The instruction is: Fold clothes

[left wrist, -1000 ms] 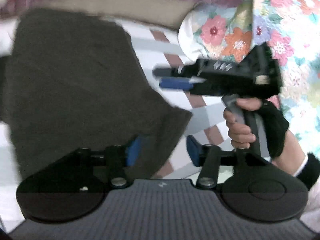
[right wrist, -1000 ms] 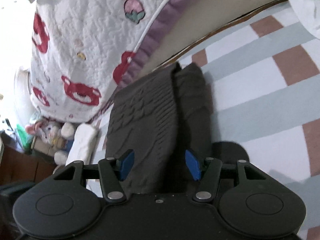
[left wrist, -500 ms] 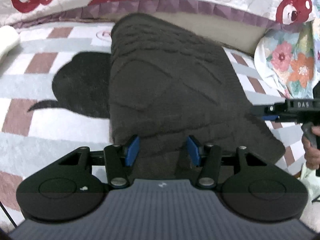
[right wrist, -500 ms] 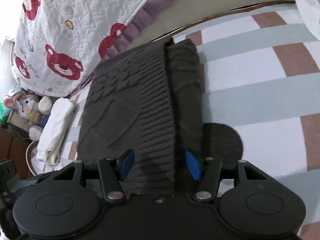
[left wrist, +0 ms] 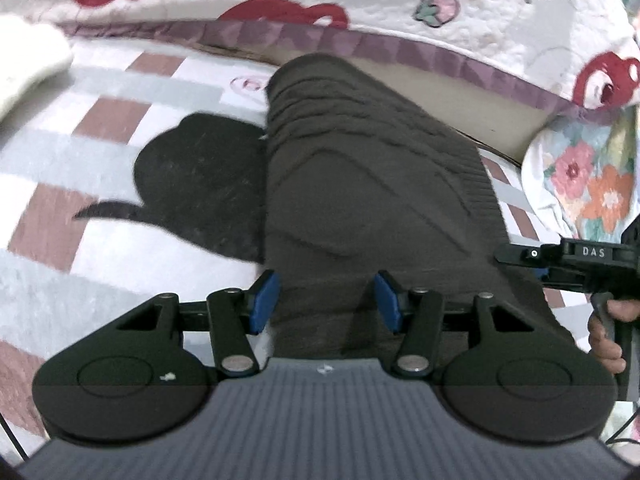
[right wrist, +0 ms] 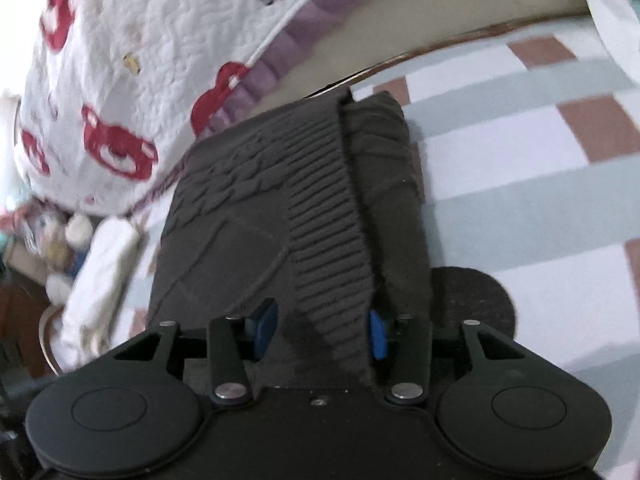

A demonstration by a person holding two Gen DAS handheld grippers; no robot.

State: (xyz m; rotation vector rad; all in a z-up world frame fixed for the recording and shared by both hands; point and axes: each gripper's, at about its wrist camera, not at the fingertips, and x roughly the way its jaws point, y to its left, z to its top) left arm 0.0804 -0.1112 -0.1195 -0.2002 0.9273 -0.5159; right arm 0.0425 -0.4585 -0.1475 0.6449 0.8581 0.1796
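Dark knit sweater (left wrist: pixel 372 200) lies on the checked bedsheet (left wrist: pixel 100 128), already doubled into a narrow stack. Left gripper (left wrist: pixel 326 300) and right gripper (right wrist: pixel 316 332) both released, jaws apart, straddling its near edge. Either mid-fold or finished; a further fold would need both to clamp that edge.
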